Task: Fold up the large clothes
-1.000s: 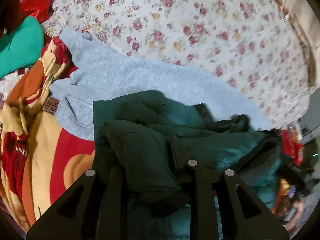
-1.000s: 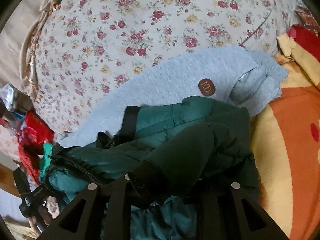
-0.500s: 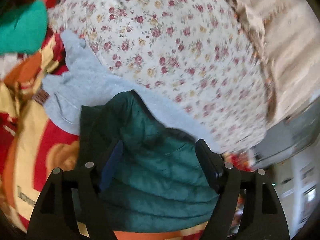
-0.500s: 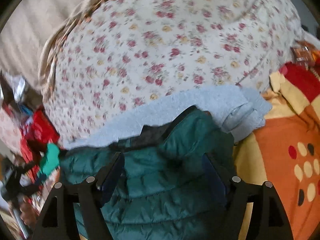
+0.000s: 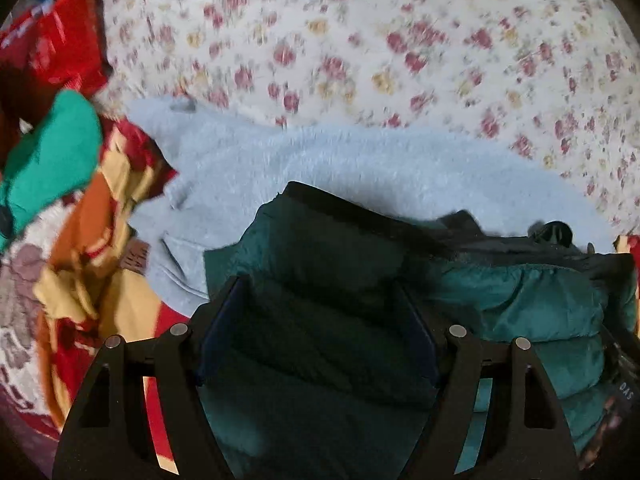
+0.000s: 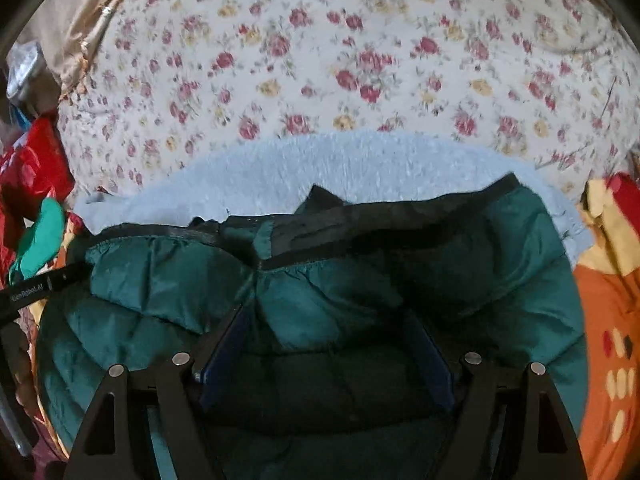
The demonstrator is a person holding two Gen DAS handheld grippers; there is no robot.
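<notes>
A dark green puffer jacket point(image 5: 340, 248) point(image 6: 360, 280) lies folded on the bed, its black-trimmed edge farthest from me. It rests on a light blue fleece garment point(image 5: 320, 160) point(image 6: 340, 164) that spreads out beyond it. My left gripper point(image 5: 318, 284) hovers over the jacket's left part with its jaws wide apart and open. Over the jacket's middle, my right gripper point(image 6: 326, 312) is also open. The quilted fabric shows between both pairs of fingers, and no pad presses on it.
A white sheet with red and yellow flowers point(image 5: 360, 40) point(image 6: 320, 60) covers the bed beyond the clothes. An orange, yellow and red blanket point(image 5: 100, 220) point(image 6: 608, 300) lies beside the jacket. A bright green garment point(image 5: 48, 152) and a red bag point(image 5: 68, 44) sit at the far left.
Both grippers were shut on bunched folds of the green jacket a second ago. They have since let go and opened wide, and the jacket now lies flatter and folded beneath them.
</notes>
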